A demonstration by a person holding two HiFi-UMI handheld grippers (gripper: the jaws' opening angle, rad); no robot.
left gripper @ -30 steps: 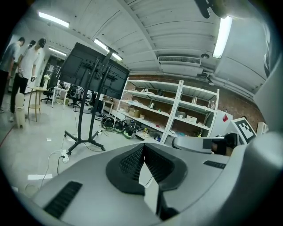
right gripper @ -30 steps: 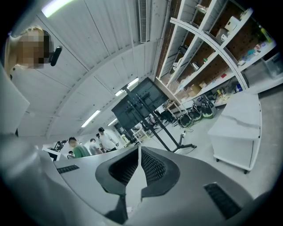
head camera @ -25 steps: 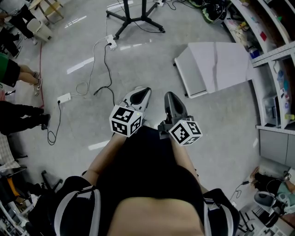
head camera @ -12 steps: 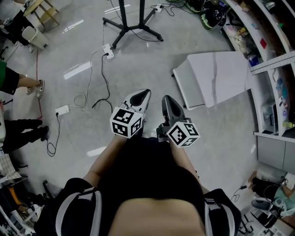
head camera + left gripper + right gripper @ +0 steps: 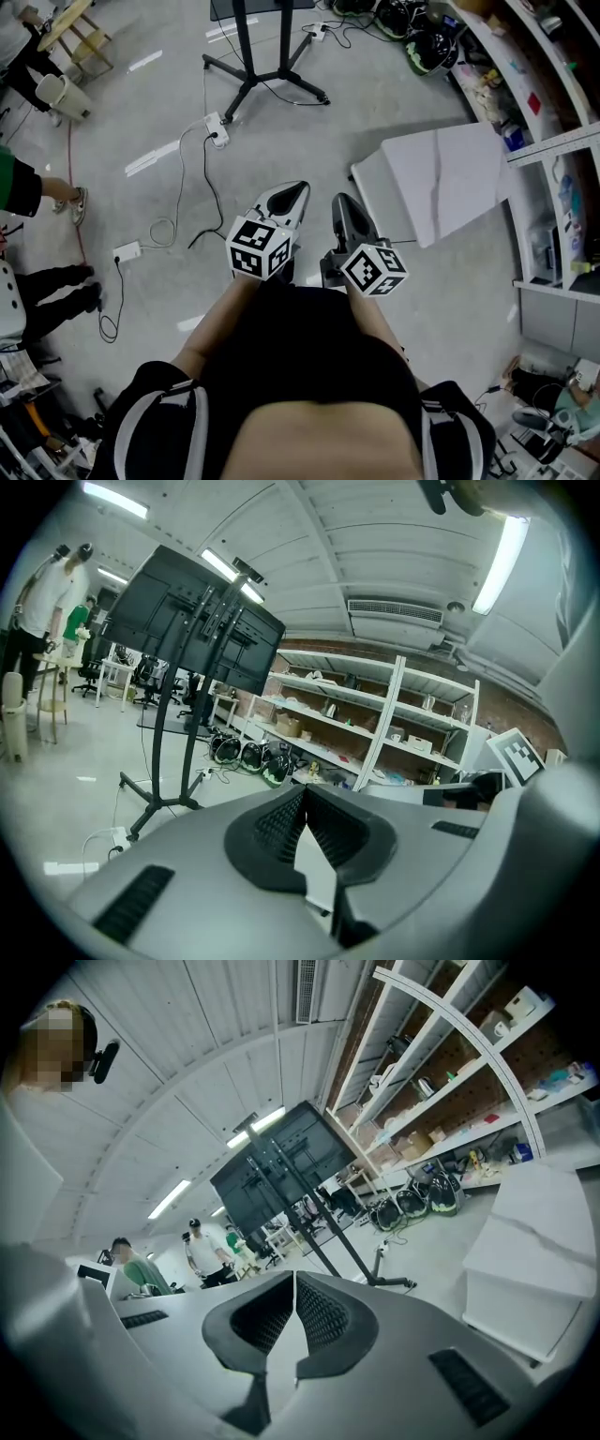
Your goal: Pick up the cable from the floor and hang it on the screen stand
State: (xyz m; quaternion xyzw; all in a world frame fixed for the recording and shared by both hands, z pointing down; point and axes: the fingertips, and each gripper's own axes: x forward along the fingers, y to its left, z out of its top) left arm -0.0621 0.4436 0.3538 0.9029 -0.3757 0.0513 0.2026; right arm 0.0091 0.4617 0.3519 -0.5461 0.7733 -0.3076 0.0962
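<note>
A thin black cable point(image 5: 214, 184) lies on the grey floor, running from a white power strip point(image 5: 217, 129) toward a loop and a white adapter point(image 5: 127, 251). The black screen stand's base point(image 5: 262, 77) is at the top of the head view. The stand point(image 5: 173, 724) and its dark screen point(image 5: 202, 621) rise ahead in the left gripper view, and the screen point(image 5: 281, 1162) also shows in the right gripper view. My left gripper point(image 5: 293, 190) and right gripper point(image 5: 340, 200) are held side by side at waist height, both shut and empty, right of the cable.
A white tabletop point(image 5: 441, 178) lies right of the grippers. Shelving point(image 5: 553, 141) lines the right wall, with helmets point(image 5: 427, 47) on the floor near it. People's legs point(image 5: 47, 281) and a stool point(image 5: 70, 28) are at the left. A red cord point(image 5: 70, 187) runs there.
The view has slid forward over the floor: stand base, power strip and cable sit lower in the head view. Both grippers keep their pose and stay shut.
</note>
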